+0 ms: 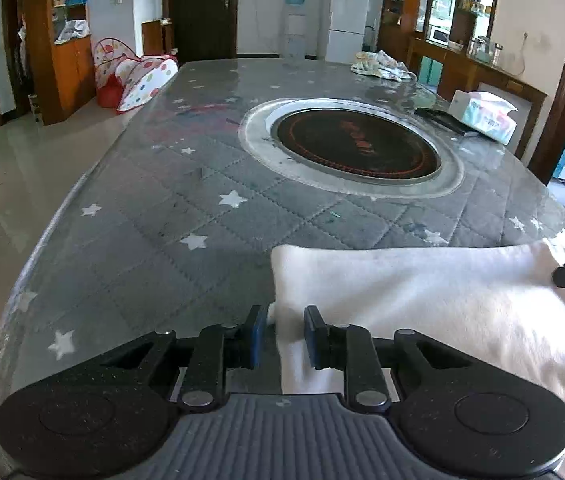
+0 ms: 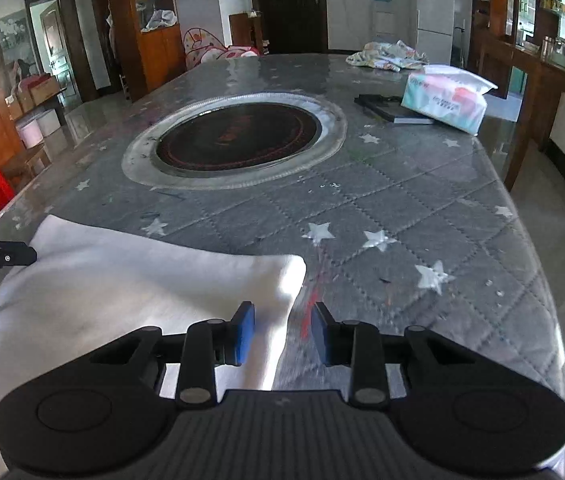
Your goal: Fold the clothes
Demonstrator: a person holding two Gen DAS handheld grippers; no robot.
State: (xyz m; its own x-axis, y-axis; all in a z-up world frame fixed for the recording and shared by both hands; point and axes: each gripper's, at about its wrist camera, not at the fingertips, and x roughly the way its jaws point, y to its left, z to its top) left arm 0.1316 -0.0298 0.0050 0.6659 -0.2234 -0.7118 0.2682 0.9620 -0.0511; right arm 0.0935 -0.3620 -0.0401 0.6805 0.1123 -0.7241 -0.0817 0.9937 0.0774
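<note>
While the white folded cloth garment (image 1: pixel 422 300) lies at the lower right of the grey star-quilted tabletop (image 1: pixel 162 220), the left gripper (image 1: pixel 285 334) straddles its left edge, fingers slightly apart; the right gripper (image 2: pixel 282 332) straddles its right edge, fingers (image 2: pixel 242 330) narrowly open, not pressing.

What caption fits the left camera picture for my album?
Left tool open around the white cloth's edge on a starry grey table.

White garment (image 2: pixel 130 280) runs off the frame's lower left edge
</note>
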